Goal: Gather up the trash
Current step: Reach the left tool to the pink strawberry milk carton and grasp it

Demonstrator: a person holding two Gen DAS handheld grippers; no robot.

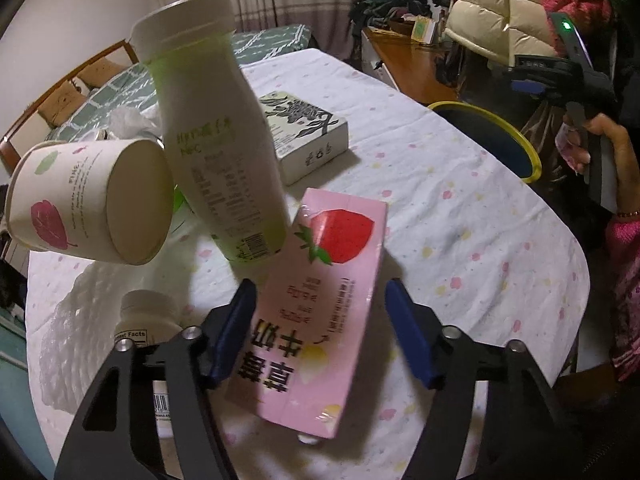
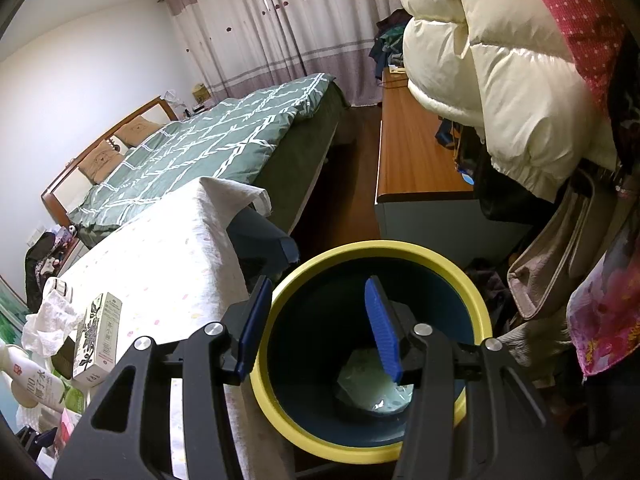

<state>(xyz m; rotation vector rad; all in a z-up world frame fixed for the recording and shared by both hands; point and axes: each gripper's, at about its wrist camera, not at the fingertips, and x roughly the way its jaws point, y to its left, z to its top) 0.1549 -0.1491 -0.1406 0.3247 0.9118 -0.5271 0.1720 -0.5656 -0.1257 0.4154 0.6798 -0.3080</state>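
My left gripper (image 1: 320,328) is down over the pink strawberry milk carton (image 1: 320,300), which lies flat on the white spotted tablecloth (image 1: 460,220); the carton sits between the blue pads (image 1: 232,332), the left pad right against its edge, the right one just clear, so I'd call the jaws released, not clamped. Just beyond stands a tall white-and-green drink bottle (image 1: 216,140), a paper cup (image 1: 92,204) on its side to its left, a leaf-printed box (image 1: 308,136) behind. My right gripper (image 2: 316,328) hangs over the yellow-rimmed bin (image 2: 476,300) beside the table, jaws parted with nothing between them, and a pale crumpled wrapper (image 2: 368,384) lies at the bin's bottom.
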